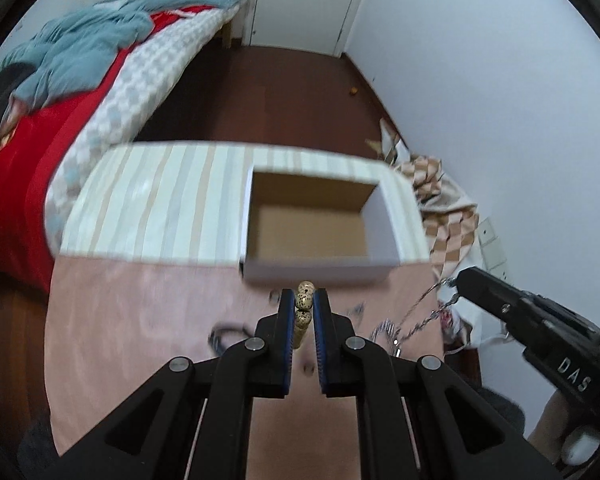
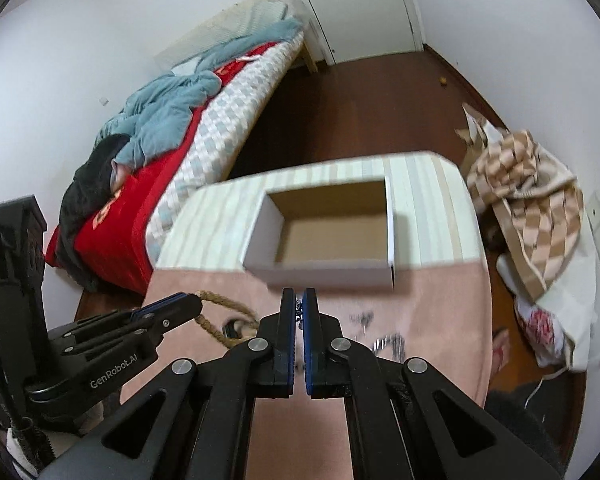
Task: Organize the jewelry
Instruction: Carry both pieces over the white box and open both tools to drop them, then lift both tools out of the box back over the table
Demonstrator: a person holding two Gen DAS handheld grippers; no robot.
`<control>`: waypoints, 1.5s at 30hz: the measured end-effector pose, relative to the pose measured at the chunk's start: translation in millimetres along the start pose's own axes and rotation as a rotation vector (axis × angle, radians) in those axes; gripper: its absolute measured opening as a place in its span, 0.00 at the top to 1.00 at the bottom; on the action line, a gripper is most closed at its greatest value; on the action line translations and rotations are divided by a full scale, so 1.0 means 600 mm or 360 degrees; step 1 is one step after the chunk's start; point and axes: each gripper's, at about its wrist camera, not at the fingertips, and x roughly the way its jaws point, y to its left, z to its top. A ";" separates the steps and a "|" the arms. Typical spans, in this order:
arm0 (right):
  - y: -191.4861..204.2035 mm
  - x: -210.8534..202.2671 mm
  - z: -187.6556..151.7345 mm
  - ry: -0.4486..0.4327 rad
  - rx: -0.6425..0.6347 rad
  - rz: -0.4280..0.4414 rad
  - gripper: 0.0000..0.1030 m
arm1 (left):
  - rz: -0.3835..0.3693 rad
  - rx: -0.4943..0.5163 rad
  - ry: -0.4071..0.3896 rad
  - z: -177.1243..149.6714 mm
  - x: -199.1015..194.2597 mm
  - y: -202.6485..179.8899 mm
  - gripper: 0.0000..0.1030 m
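My left gripper (image 1: pixel 304 296) is shut on a string of tan speckled beads (image 1: pixel 305 300), which hangs down between the blue pads above the pink cloth. My right gripper (image 2: pixel 299 295) is shut on a thin silver chain (image 2: pixel 299 312). In the left wrist view the chain (image 1: pixel 416 314) trails from the right gripper (image 1: pixel 458 280) down towards the table. The right wrist view shows the left gripper (image 2: pixel 198 303) at lower left with the bead string (image 2: pixel 224 312) looping from it. An open white cardboard box (image 1: pixel 256 208) (image 2: pixel 260 236) stands just beyond both grippers; what shows of its brown floor is bare.
The table has a pink cloth (image 2: pixel 440 312) in front and a striped cloth (image 1: pixel 160 196) at the back. Blurred dark jewellery pieces (image 2: pixel 388 344) lie on the pink cloth. A bed with a red cover (image 1: pixel 40 140) is at left, and a chequered blanket pile (image 2: pixel 528 196) at right.
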 end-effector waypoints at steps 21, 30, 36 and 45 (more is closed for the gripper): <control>-0.094 0.259 0.182 0.0242 0.0109 -0.0025 0.97 | -0.0051 -0.0069 0.0353 0.180 0.269 0.043 0.92; -0.128 0.296 0.165 0.0431 0.0184 -0.0061 0.83 | 0.0043 -0.0092 0.0312 0.177 0.252 0.046 0.38; -0.114 0.263 0.152 0.0383 0.0086 -0.0183 0.52 | 0.0164 -0.0060 0.0238 0.169 0.222 0.057 0.28; -0.070 0.251 0.095 0.0315 -0.0153 -0.0622 0.04 | 0.0446 0.0004 0.0072 0.120 0.180 0.071 0.00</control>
